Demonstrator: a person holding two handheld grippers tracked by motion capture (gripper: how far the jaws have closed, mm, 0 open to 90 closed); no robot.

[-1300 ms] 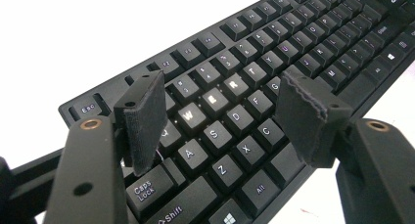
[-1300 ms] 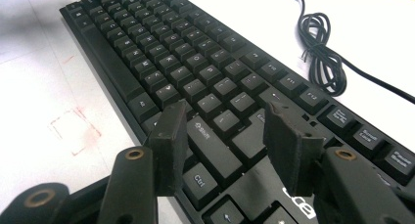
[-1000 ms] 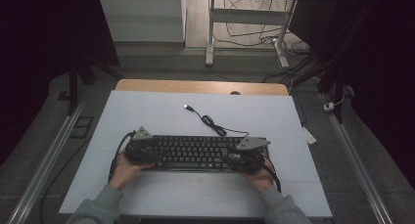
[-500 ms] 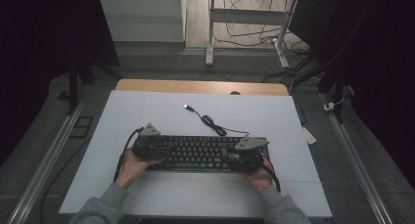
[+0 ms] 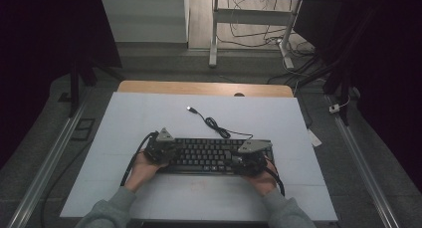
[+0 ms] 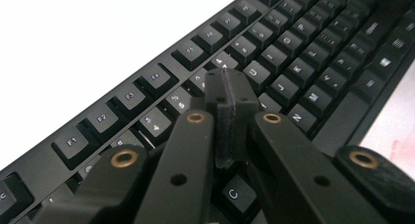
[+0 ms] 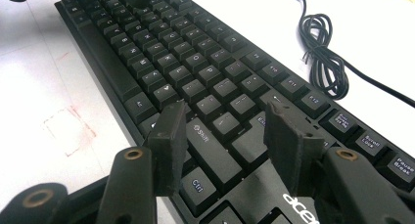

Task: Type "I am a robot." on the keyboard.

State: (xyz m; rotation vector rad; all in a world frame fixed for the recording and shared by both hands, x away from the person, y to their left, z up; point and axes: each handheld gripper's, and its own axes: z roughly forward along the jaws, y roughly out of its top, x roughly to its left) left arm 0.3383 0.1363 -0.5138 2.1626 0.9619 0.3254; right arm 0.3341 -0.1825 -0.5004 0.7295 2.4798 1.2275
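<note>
Keyboard [image 5: 214, 156] lies flat on the white tabletop [image 5: 149, 118], close to my edge, with its long axis running from nine o'clock to three o'clock across the high view. Its cable [image 5: 214, 124] snakes off toward twelve o'clock and ends in a loose plug.

My left hand-held gripper [image 5: 160, 149] sits over the nine o'clock end of the board. In the left gripper view [image 6: 227, 104] its jaws have just been closing and now stand pressed together with nothing between them, their joined tip hovering over the number row and upper letter keys; whether that tip actually touches a key I cannot quite tell from this angle.

My right hand-held gripper [image 5: 249, 158] sits over the three o'clock end. In the right gripper view [image 7: 227, 131] its jaws stand apart, straddling the keys near Shift and Enter, with no pad pressing on anything.

Each hand is equally near its own end, so any key left of centre belongs to the closed left tip, which I judge is set up as a single poking finger.
</note>
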